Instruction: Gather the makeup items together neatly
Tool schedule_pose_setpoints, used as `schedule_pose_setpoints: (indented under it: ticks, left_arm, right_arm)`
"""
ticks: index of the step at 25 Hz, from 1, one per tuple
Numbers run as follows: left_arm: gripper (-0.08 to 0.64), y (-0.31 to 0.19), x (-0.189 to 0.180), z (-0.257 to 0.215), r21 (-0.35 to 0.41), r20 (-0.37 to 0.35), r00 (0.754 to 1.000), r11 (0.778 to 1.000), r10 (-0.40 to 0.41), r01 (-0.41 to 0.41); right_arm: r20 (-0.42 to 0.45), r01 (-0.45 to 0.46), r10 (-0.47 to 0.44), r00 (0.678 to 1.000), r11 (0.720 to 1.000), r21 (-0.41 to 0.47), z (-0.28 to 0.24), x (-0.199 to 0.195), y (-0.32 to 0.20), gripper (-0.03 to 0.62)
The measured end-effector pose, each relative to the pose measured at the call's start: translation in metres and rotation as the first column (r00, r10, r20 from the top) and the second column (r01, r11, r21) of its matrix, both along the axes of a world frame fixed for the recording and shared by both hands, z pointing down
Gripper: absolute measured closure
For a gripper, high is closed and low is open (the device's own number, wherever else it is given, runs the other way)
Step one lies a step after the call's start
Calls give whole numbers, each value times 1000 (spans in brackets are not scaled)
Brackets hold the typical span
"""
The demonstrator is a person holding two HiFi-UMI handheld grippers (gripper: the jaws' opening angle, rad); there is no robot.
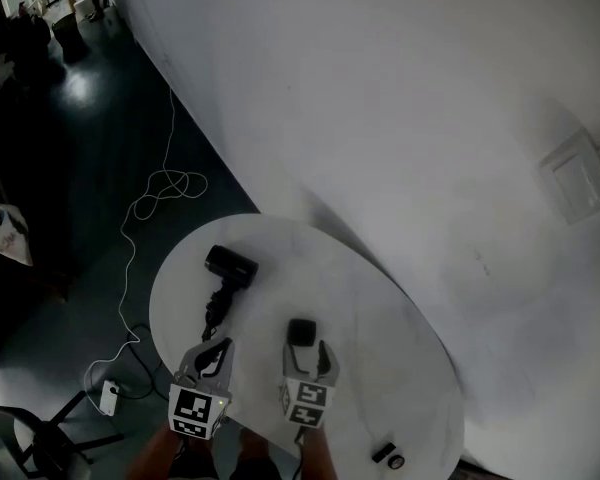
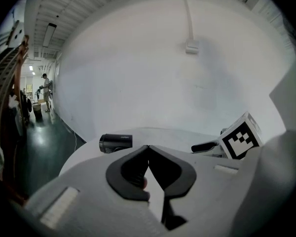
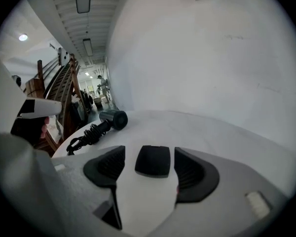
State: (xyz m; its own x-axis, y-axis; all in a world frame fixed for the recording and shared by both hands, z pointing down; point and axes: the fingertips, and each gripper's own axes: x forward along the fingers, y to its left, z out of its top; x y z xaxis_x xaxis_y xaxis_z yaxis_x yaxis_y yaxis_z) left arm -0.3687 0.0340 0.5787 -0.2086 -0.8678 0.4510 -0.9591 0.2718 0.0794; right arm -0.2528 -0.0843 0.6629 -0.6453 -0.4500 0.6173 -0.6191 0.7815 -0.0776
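Note:
A round white table (image 1: 400, 368) stands against a white wall. On it lies a flat black compact (image 1: 301, 331) (image 3: 153, 161), right between the jaws of my right gripper (image 1: 308, 349) (image 3: 150, 149). That gripper is open and its pads stand clear of the compact on both sides. My left gripper (image 1: 218, 345) (image 2: 148, 147) hovers at the table's near left, shut, its tips meeting with nothing between them. A small dark item (image 1: 387, 456) lies near the table's front right edge.
A black hair dryer (image 1: 230, 265) (image 2: 116, 142) (image 3: 113, 118) with its coiled cord (image 1: 213, 313) (image 3: 86, 135) lies at the table's left, just beyond the left gripper. A white cable (image 1: 160, 188) and a plug block (image 1: 110, 396) lie on the dark floor to the left.

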Motion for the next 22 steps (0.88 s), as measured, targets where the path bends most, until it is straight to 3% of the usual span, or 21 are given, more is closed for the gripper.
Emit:
schedule_pose_setpoints:
  ticks: [12,22]
  left_arm:
    - [549,7,-6,29,-58,-25,998,997,-58,56]
    - [549,8,-11,33,-71,-24,997,995,-79,77]
  right_arm:
    - [-68,23,-27,997,998,-58,44,-12,-8,287]
    - [-83,43,-47,995,998,-46,45,-19,-10,285]
